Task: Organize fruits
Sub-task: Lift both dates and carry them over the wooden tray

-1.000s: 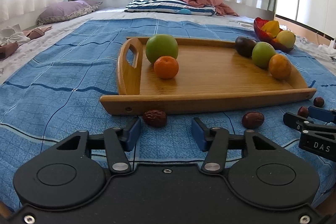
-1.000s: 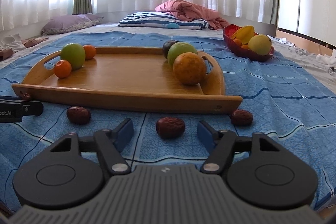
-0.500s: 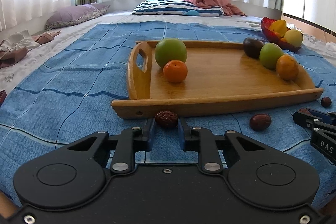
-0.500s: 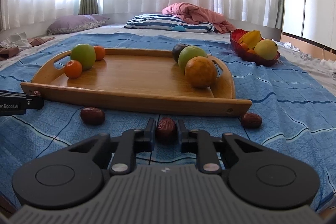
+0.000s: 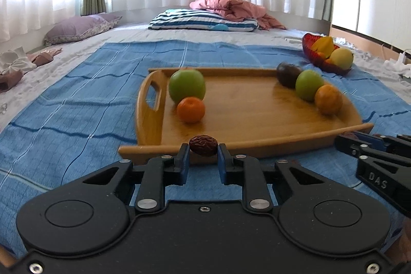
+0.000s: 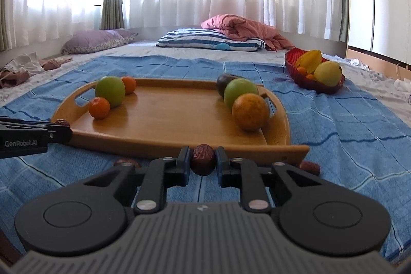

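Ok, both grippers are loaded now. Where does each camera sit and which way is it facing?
Left wrist: on the left gripper, looking past its held date at the tray's left end; the right gripper's tip shows at the right edge.
Right wrist: on the right gripper, holding another date, facing the tray's right end; the left gripper pokes in at left.
Shared: tray, red bowl, striped pillow, curtains.

Left hand-held gripper (image 5: 203, 154) clamped, pointing slightly down; right hand-held gripper (image 6: 203, 158) likewise clamped.
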Available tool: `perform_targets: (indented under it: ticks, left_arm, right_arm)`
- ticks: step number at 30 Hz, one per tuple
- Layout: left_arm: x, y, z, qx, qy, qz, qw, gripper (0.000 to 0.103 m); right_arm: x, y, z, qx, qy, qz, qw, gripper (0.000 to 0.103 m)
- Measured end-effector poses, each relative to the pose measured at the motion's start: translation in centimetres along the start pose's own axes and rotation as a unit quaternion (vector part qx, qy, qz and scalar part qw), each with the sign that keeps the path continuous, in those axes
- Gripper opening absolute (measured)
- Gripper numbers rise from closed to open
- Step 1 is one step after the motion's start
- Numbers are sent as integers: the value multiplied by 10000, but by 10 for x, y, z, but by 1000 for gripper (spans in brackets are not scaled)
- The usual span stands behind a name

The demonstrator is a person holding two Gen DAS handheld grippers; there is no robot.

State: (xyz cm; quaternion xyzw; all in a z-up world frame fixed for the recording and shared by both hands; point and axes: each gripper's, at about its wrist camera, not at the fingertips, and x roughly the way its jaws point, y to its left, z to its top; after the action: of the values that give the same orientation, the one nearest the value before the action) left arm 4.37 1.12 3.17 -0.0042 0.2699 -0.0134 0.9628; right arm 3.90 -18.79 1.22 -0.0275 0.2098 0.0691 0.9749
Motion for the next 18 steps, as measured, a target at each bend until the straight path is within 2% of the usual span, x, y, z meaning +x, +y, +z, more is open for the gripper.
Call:
perform_targets:
  ticks: [9,18]
  left_arm:
    - [10,-6,19,-63,-34,-144,9999,21]
    - [29,-10,32,-147,67,-337,9993,22]
  right_arm:
    - [10,0,18,177,-19,98,9998,24]
    - [30,-3,32,451,171,280,9984,24]
